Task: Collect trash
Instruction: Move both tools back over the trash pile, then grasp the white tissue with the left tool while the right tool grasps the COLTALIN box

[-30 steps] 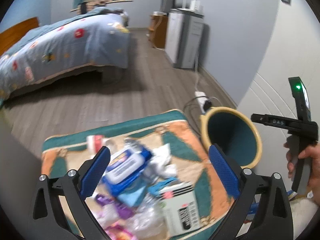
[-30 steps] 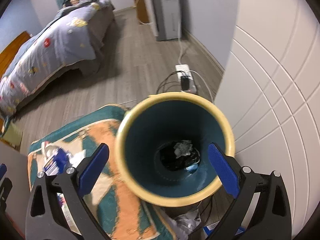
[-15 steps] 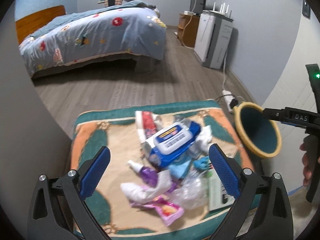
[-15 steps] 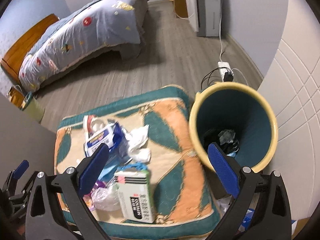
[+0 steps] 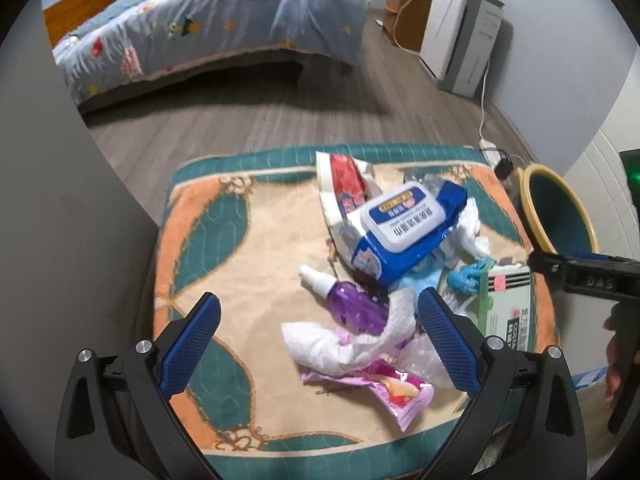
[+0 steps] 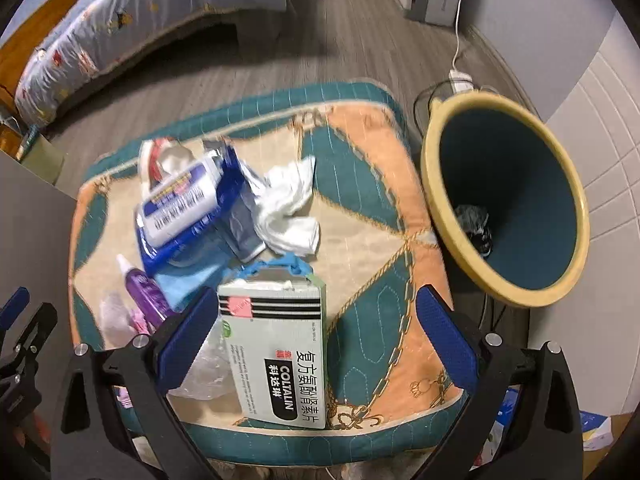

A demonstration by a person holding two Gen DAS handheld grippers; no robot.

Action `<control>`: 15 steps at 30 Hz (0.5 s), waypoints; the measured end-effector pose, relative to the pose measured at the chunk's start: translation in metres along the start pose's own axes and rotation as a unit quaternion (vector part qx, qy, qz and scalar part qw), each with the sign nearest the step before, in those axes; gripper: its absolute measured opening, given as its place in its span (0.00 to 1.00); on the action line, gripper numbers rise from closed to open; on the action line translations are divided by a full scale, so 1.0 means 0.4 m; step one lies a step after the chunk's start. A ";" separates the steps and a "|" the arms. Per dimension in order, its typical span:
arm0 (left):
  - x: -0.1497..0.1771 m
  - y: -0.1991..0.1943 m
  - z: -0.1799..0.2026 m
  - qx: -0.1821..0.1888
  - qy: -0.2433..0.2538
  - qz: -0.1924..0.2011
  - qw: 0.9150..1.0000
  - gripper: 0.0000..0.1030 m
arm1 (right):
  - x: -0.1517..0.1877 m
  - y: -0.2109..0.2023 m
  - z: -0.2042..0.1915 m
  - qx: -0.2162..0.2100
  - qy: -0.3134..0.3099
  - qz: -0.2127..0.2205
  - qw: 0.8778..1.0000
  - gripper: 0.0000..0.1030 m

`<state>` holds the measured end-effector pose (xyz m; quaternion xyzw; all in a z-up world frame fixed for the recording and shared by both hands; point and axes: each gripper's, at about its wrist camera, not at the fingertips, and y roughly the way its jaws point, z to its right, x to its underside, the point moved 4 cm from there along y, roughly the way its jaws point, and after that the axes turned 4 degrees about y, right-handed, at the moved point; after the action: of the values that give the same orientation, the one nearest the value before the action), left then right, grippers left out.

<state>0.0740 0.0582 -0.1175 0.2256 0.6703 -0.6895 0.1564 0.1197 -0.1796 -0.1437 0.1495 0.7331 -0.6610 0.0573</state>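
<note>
Left wrist view: my left gripper (image 5: pixel 318 334) hangs wide open and empty above the trash pile (image 5: pixel 384 280) on the cushion (image 5: pixel 224 240).

Right wrist view: my right gripper (image 6: pixel 316 334) gapes empty over a box (image 6: pixel 280 356) reading "COLTALIN"; the bin (image 6: pixel 504 204) stands just beside the cushion's right edge.

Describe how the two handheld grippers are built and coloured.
Both the left gripper and the right gripper have black angular plastic frames with silver screws and two blue, textured finger pads. Seen from the left wrist view, the right one bears embossed lettering and a green light.
</note>
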 end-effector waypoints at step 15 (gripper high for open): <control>0.047 0.100 0.086 0.021 0.063 -0.079 0.995 0.92 | 0.043 0.108 -0.045 -0.020 -0.030 -0.071 0.997 0.94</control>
<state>0.0755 0.0236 -0.1615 0.2184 0.6799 -0.6980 0.0541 0.1182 -0.1560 -0.1873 0.0765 0.7529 -0.6527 0.0351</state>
